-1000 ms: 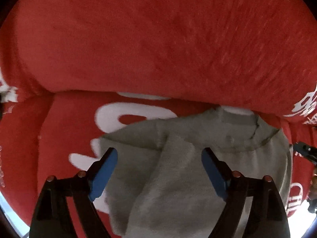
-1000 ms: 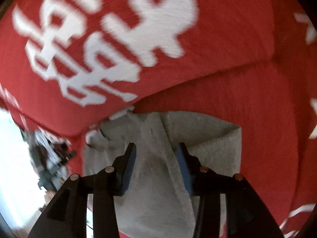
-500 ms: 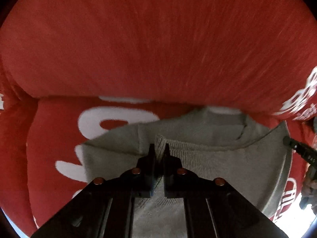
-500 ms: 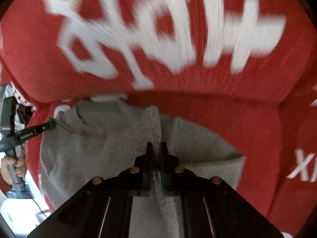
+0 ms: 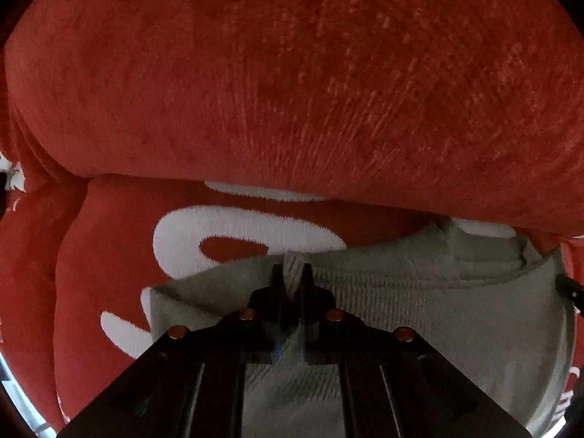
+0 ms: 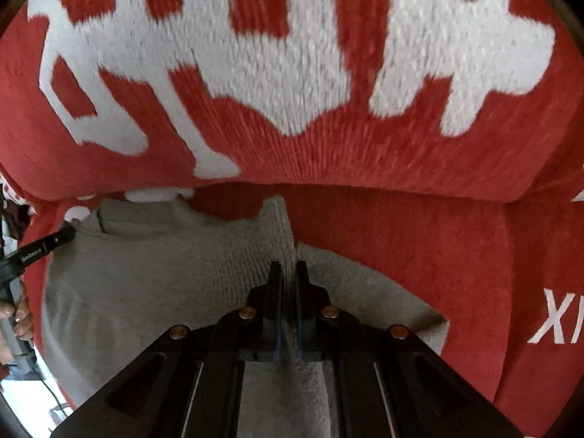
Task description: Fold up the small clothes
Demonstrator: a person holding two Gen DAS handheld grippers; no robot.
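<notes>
lying on the red blanket (image 5: 109, 255) with white lettering, the grey sweater (image 5: 438, 310) is pinched by its folds: the left gripper (image 5: 292, 273) is opening slightly around one ridge, the right gripper (image 6: 288, 273) is clamped narrowly on another.

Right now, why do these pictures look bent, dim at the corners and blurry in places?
Left wrist view: fisheye bulges the red cushion, corners go black, and the grey garment is fairly sharp. Right wrist view: same bulge, white lettering slightly smeared, daylight glare bottom left.

Seating surface: red plush cover (image 6: 419, 255) bearing large white lettering (image 6: 299, 54). Padded red backrest (image 5: 292, 73) rises behind. Bright daylight shows at the lower frame edges
</notes>
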